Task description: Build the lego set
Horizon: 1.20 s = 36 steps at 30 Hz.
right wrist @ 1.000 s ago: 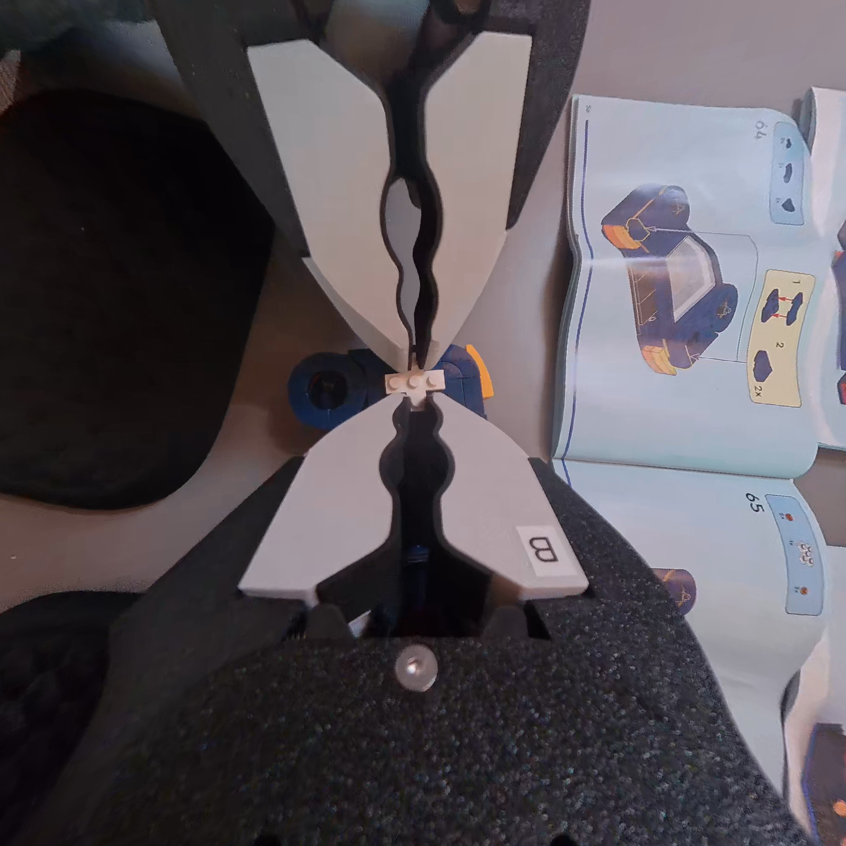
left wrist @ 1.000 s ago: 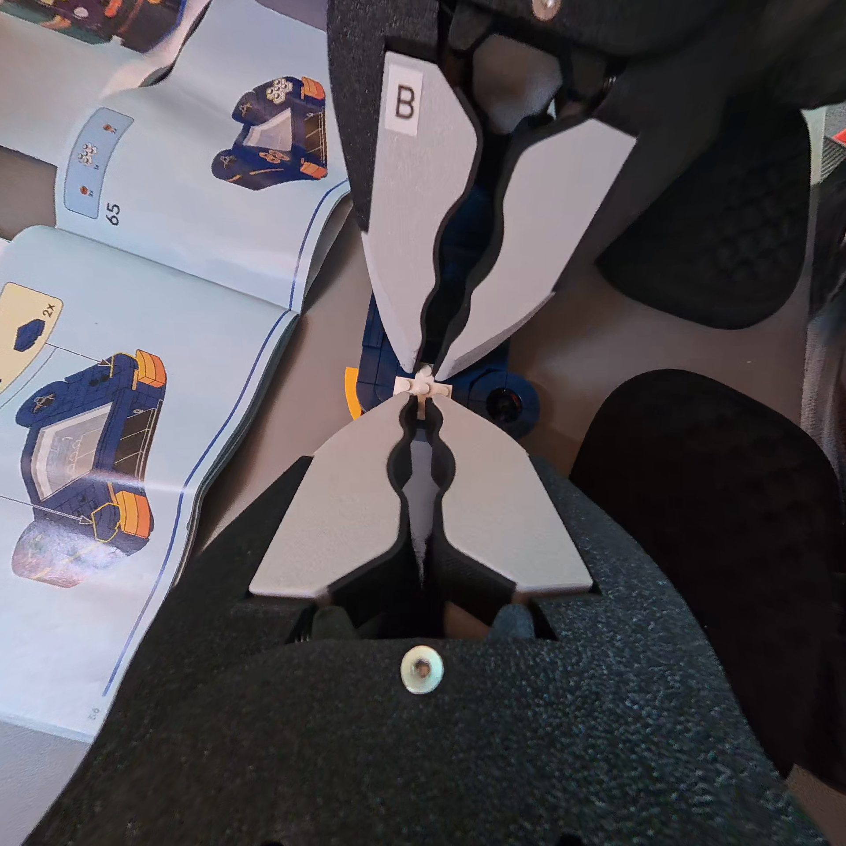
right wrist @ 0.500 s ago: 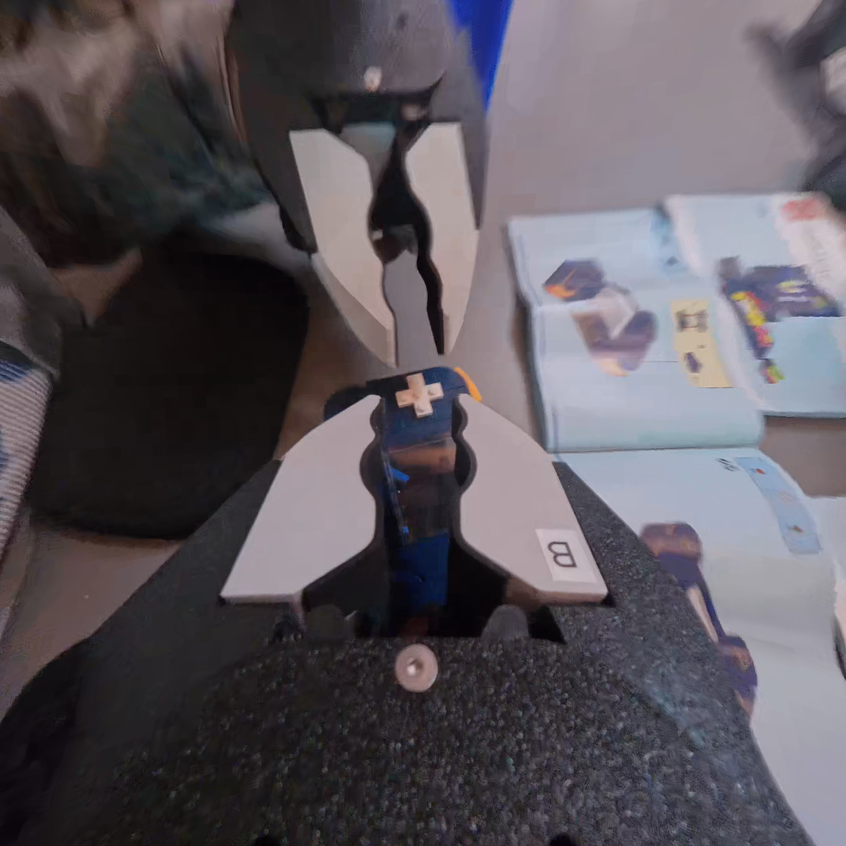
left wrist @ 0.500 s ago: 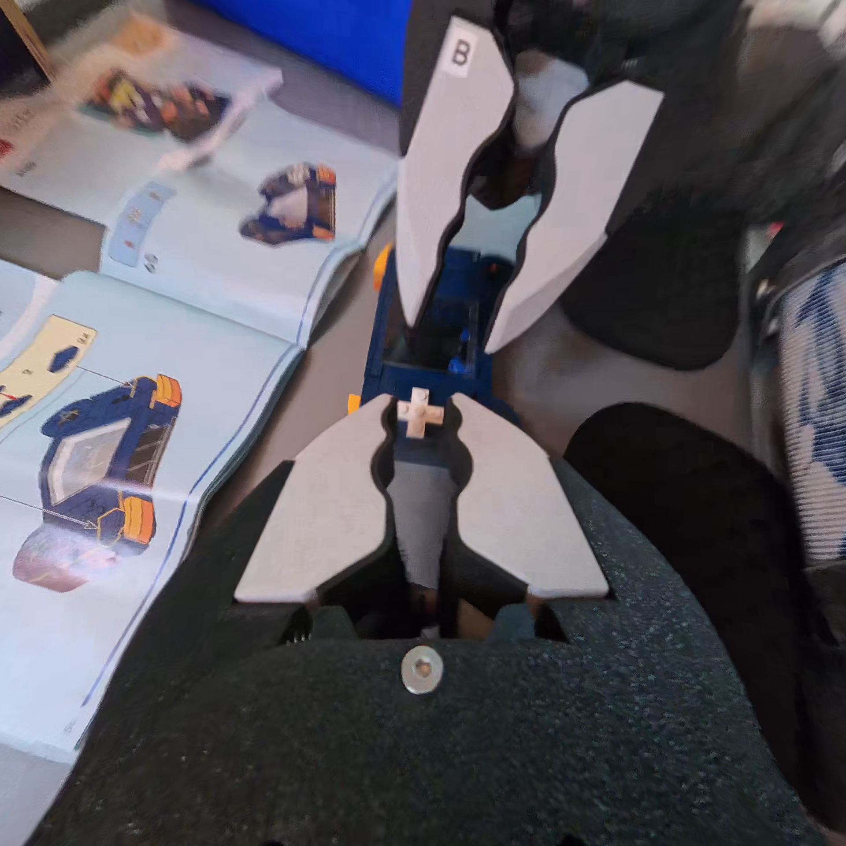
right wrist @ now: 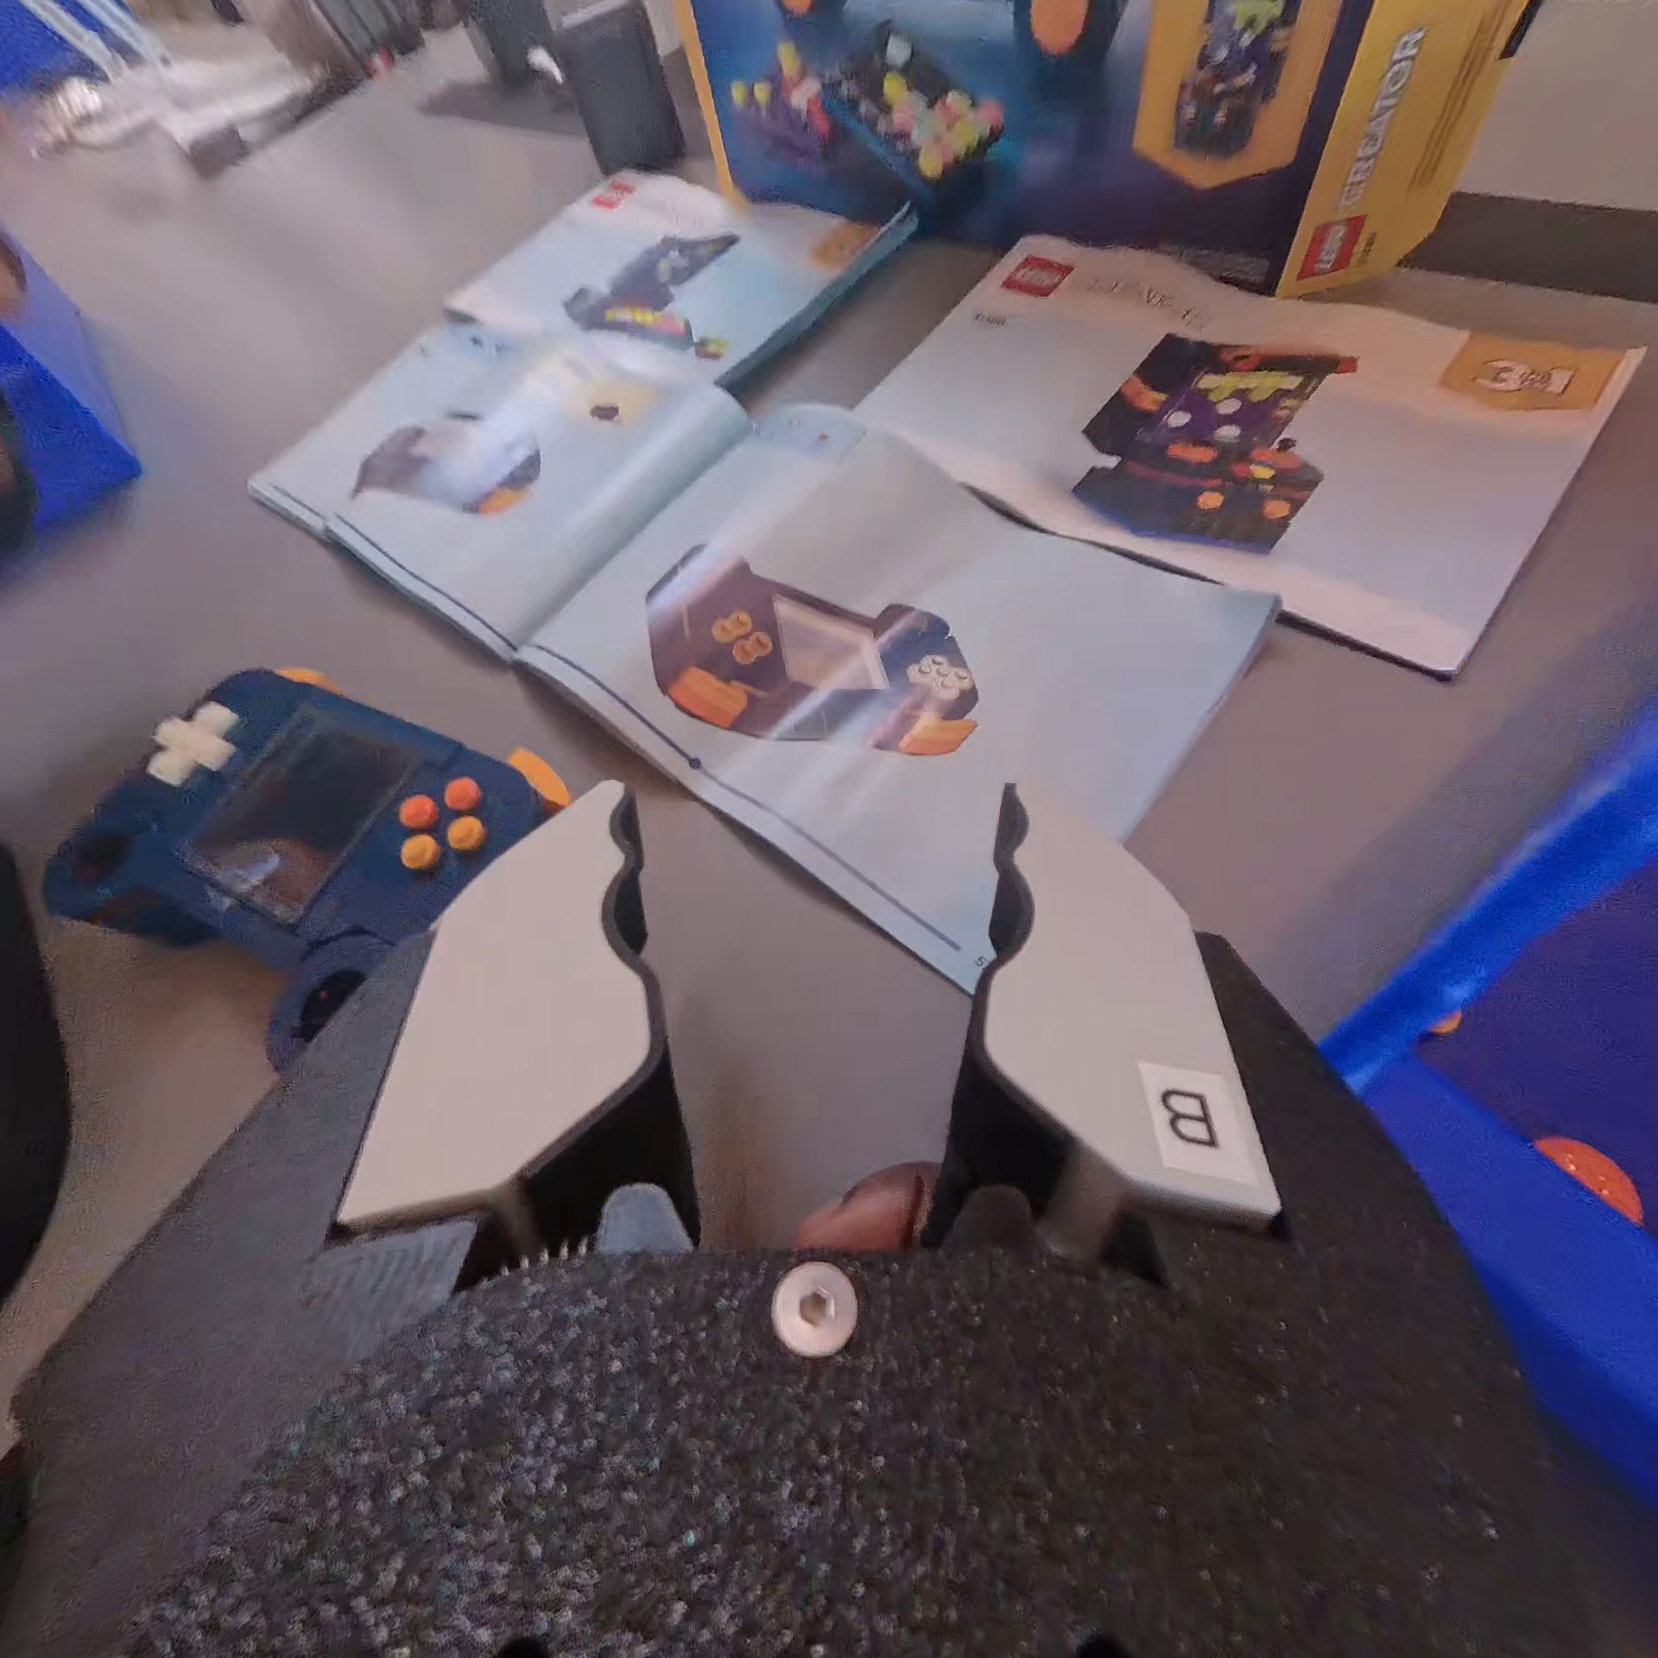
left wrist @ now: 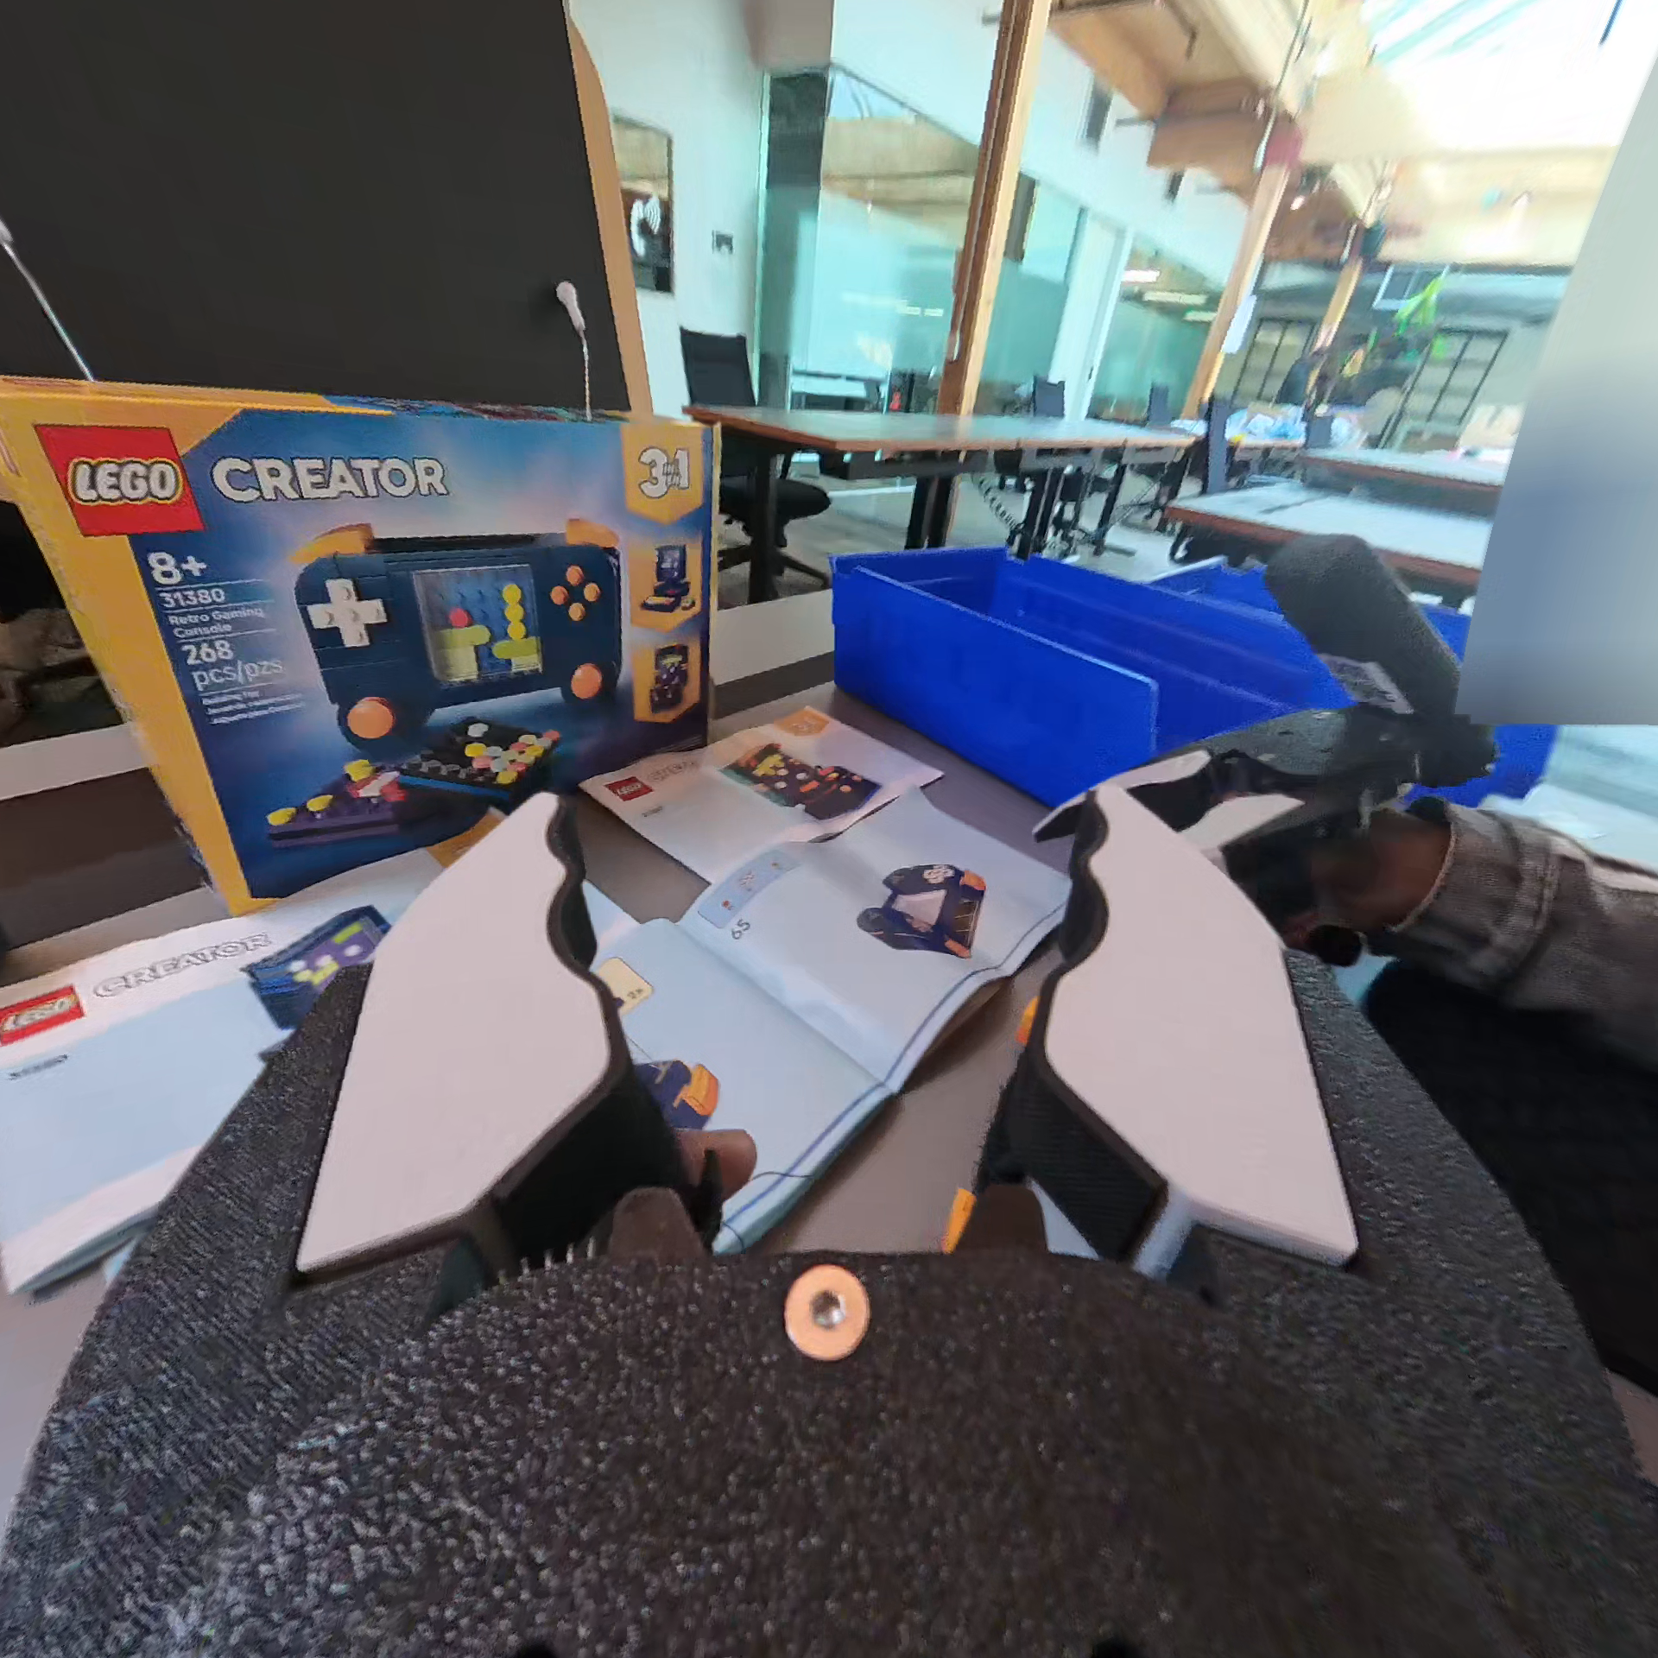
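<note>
The dark blue lego console model [right wrist: 296,825] lies flat on the grey table [right wrist: 224,296], at the left of the right wrist view. It has a white cross pad [right wrist: 193,740], a clear screen and orange buttons [right wrist: 440,816]. My right gripper [right wrist: 812,798] is open and empty, above the table to the right of the model. My left gripper [left wrist: 821,807] is open and empty, raised above the open instruction booklet [left wrist: 807,978]. In the left wrist view the model is almost wholly hidden behind my right finger [left wrist: 1166,987].
The lego box [left wrist: 359,628] stands at the back. The open booklet [right wrist: 807,628] and two closed booklets [right wrist: 1256,449] lie in front of it. Blue bins [left wrist: 1032,664] stand at the right [right wrist: 1525,1077]. A person's sleeve [left wrist: 1480,906] shows behind my left gripper.
Both grippers were shut tip to tip at the white cross pad on the model. Both have opened, lifted and pulled away. The cross pad stays on the model.
</note>
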{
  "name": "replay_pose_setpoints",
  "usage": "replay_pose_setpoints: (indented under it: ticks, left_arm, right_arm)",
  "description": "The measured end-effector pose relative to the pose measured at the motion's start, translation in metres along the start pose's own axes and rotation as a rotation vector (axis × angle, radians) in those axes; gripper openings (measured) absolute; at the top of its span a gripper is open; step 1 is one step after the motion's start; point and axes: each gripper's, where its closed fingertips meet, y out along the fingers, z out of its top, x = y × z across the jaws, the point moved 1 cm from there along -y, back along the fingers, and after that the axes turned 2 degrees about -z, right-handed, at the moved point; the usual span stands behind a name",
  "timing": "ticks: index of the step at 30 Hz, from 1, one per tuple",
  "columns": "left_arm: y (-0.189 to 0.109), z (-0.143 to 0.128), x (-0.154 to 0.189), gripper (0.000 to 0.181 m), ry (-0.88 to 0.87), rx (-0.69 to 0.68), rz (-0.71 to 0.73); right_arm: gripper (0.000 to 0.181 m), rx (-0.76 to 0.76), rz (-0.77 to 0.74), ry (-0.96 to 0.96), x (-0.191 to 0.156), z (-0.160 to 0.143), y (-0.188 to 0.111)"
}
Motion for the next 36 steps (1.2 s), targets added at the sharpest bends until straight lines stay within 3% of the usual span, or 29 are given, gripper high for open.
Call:
replay_pose_setpoints:
  ticks: [2,4,7,9,10,11,13,14,16,21,26,36]
  left_arm:
    - [0.007,0.004,-0.011,0.108,0.024,0.018,0.07]
    - [0.004,0.018,-0.031,0.116,0.032,0.144,0.219]
    - [-0.027,0.042,-0.038,0.098,0.108,0.519,0.367]
    - [-0.038,0.042,-0.024,0.085,0.253,0.573,0.342]
    - [-0.036,0.037,-0.021,0.088,0.344,0.539,0.343]
    - [-0.033,0.035,-0.017,0.101,0.421,0.521,0.343]
    - [-0.028,0.036,-0.009,0.116,0.463,0.527,0.314]
    - [-0.028,0.038,-0.005,0.121,0.458,0.54,0.301]
    - [-0.028,0.04,0.0,0.132,0.439,0.568,0.276]
    - [-0.037,0.047,-0.006,0.14,0.368,0.632,0.283]
    - [-0.058,0.061,-0.003,0.14,0.288,0.785,0.246]
    - [-0.051,0.056,0.001,0.128,0.329,0.743,0.234]
  right_arm:
    - [0.076,0.001,0.005,-0.026,-0.003,-0.001,0.001]
    - [0.066,0.089,0.026,-0.045,-0.007,0.011,-0.005]
    - [0.043,0.381,0.138,-0.09,-0.026,0.047,-0.032]
    - [0.043,0.64,0.179,-0.126,-0.033,0.072,-0.06]
    - [0.048,0.769,0.166,-0.153,-0.033,0.083,-0.075]
    - [0.061,0.885,0.129,-0.18,-0.031,0.092,-0.09]
    - [0.1,1.048,0.028,-0.198,-0.023,0.103,-0.114]
    - [0.111,1.1,0.016,-0.209,-0.023,0.106,-0.123]
    - [0.13,1.169,0.003,-0.204,-0.022,0.11,-0.135]
    - [0.131,1.335,-0.039,-0.194,-0.018,0.112,-0.165]
    - [0.135,1.456,-0.046,-0.136,-0.01,0.11,-0.187]
    - [0.119,1.406,-0.015,-0.243,-0.026,0.11,-0.176]
